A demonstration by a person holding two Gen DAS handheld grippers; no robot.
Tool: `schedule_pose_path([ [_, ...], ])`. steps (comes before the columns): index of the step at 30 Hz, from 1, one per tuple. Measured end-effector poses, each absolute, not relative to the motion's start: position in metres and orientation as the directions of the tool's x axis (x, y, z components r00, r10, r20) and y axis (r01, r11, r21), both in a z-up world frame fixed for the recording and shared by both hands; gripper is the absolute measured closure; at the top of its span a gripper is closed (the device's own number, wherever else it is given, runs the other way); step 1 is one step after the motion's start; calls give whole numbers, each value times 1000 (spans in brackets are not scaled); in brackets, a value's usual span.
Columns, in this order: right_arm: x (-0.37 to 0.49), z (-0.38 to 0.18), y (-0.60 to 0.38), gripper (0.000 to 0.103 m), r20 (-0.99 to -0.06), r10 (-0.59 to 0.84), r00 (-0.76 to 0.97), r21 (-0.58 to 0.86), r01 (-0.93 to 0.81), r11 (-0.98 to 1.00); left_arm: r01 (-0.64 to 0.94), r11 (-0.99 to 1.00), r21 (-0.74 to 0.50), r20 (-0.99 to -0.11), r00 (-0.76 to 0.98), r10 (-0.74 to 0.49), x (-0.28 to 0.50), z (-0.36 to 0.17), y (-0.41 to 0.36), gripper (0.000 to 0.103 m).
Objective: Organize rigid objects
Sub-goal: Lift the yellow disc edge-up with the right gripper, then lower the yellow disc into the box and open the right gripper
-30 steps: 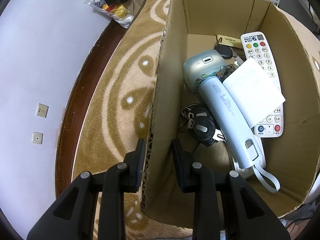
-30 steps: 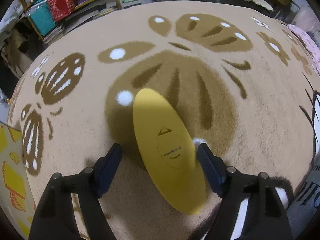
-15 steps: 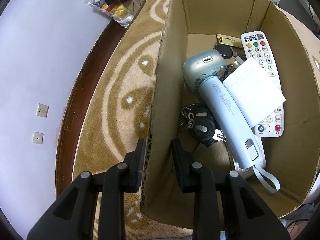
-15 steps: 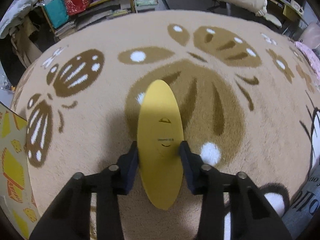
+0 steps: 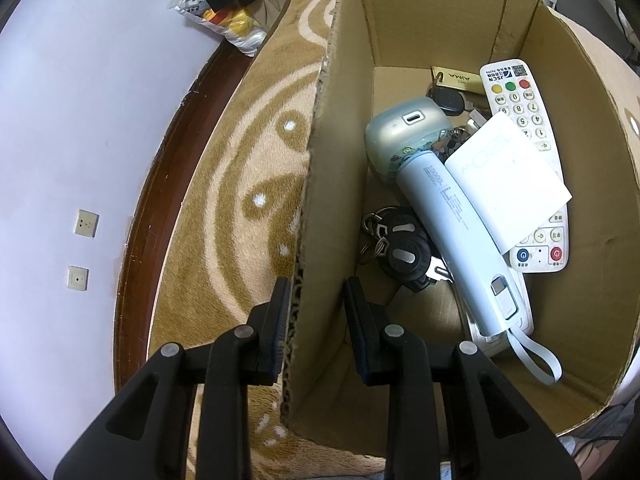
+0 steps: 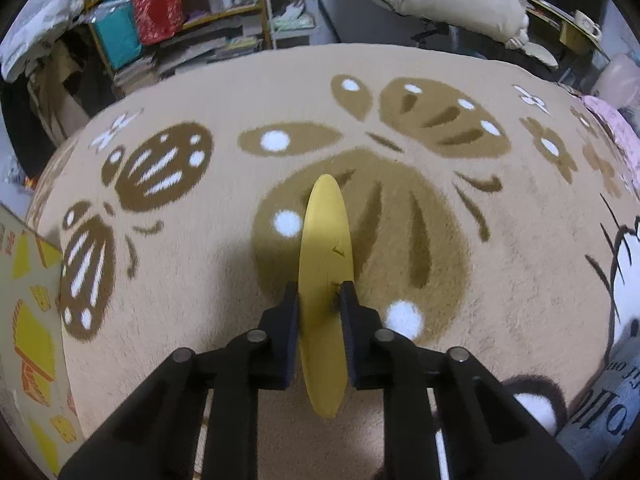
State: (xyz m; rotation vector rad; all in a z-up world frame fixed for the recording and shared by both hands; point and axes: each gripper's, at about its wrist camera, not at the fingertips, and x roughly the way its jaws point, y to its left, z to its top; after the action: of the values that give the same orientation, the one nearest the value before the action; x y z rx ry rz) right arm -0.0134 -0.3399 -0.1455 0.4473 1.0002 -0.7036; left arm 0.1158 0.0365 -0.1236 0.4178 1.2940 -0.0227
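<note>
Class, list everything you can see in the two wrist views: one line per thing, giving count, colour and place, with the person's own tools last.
cardboard box: one, brown, on the rug.
remote control: one, white, in the box by its right wall.
power bank: one, pale blue with strap, across the box floor.
white card box: one, lying on the remote control.
key fobs: a black bunch, beside the power bank.
yellow disc: one, held on edge above the rug.
rug: one, tan with brown butterflies.
shelves: cluttered, behind the rug.
left gripper: black, straddling the box's left wall.
right gripper: black, clamped on the disc.
</note>
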Motion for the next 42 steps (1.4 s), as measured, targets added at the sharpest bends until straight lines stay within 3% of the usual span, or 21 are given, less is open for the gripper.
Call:
schedule_pose_path([
  [4,-16,-135,-340,95,-849,-340,405,48,699,713,245,927,283,-936,281,211,116,-123,37,76],
  [14,-5,-114,-315,95,-789,-311,531,79,589,804,250,924,289,-934,285,215,116,-123,37,76],
  [22,-4,-105,-311,95,-774,-212,596,217,565,796,255,921,296,-932,287,220,115,-124,36,76],
  [42,43,-44,-188,95,-613,87,785,326,152,933,278,905,323,-926,291,241,111,-127,31,76],
])
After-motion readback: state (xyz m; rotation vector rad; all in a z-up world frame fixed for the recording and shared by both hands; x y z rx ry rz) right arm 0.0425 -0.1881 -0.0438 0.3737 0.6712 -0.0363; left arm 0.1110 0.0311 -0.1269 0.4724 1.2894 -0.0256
